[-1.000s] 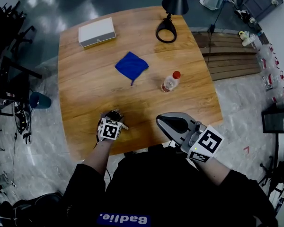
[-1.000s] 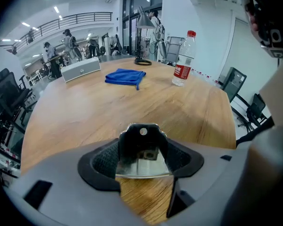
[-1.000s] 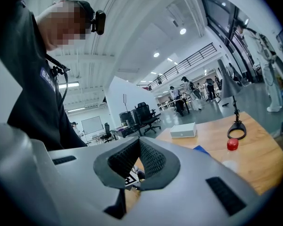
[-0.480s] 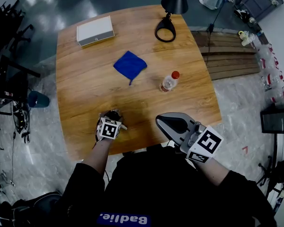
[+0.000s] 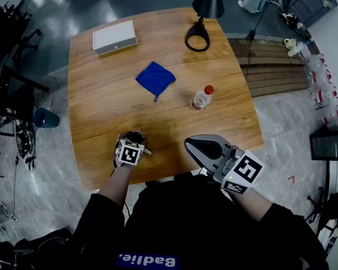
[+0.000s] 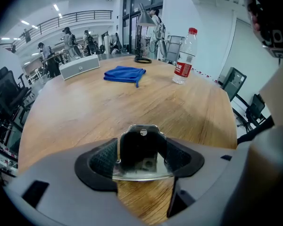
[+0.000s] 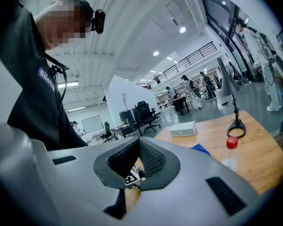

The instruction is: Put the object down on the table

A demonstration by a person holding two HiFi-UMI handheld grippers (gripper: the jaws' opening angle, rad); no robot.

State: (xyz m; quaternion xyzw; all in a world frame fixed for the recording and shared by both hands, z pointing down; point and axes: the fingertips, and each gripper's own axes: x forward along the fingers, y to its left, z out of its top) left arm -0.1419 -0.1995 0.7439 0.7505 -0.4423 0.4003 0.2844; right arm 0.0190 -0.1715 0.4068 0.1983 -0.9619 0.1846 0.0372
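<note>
My left gripper (image 6: 141, 160) is shut on a small black object (image 6: 140, 144) with a shiny metal plate at its base, held just above the wooden table (image 6: 85, 107). In the head view this gripper (image 5: 136, 135) sits over the table's near edge, left of centre, and the object is barely visible beyond the marker cube. My right gripper (image 5: 193, 144) hovers at the near edge to the right, its jaws shut with nothing between them. In the right gripper view its ribbed pads (image 7: 150, 160) meet at the tip.
A blue cloth (image 5: 156, 77) lies mid-table, and a water bottle (image 5: 201, 97) with a red cap stands to its right. A white box (image 5: 114, 37) sits at the far left, a black lamp (image 5: 203, 16) at the far edge. Office chairs and clutter surround the table (image 5: 101, 106).
</note>
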